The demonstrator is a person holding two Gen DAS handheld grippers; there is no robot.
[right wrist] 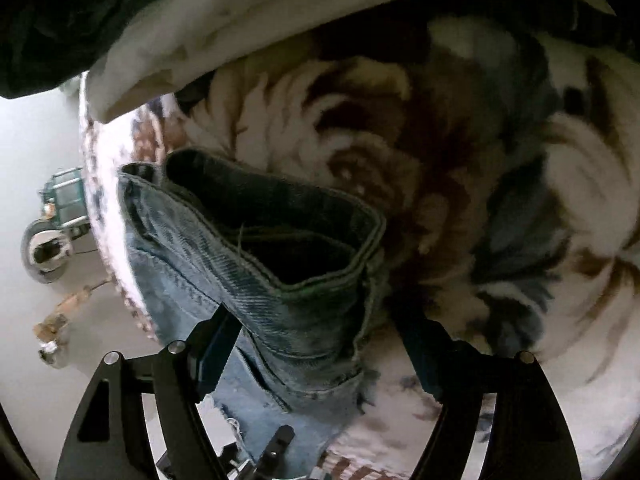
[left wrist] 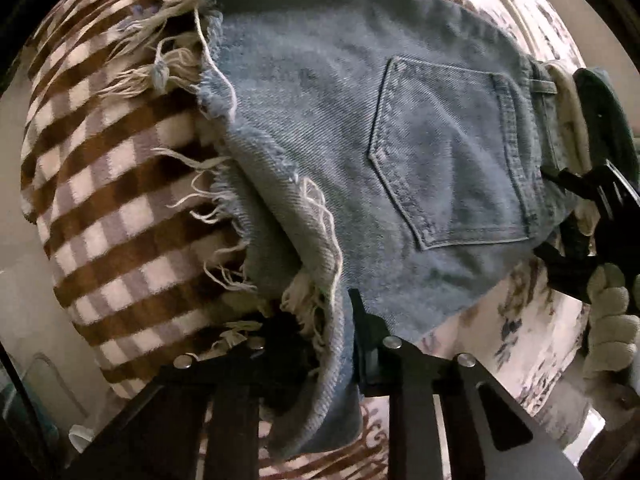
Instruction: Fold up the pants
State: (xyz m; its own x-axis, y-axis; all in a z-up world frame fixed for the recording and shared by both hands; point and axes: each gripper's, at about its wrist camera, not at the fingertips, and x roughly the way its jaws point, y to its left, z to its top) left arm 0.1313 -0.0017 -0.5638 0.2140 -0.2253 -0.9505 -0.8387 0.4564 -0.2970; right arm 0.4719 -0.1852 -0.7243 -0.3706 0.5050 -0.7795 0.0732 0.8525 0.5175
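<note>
The pants are light blue denim shorts (left wrist: 360, 128) with frayed leg hems and a back pocket (left wrist: 452, 156), lying on a floral blanket. My left gripper (left wrist: 320, 336) is shut on the frayed hem of one leg. In the left wrist view my right gripper (left wrist: 592, 216) sits at the waistband on the right, held by a gloved hand (left wrist: 608, 320). In the right wrist view the waistband (right wrist: 280, 240) stands open between my right gripper's fingers (right wrist: 216, 344), which stand wide apart around it; the right gripper (right wrist: 316, 340) is open.
A brown and cream checked blanket (left wrist: 112, 184) lies under the leg hems. The floral blanket (right wrist: 480, 184) covers the bed. A cream cloth (right wrist: 248, 28) and a dark garment (right wrist: 56, 12) lie beyond the waistband. Floor with small objects (right wrist: 52, 232) shows at the left.
</note>
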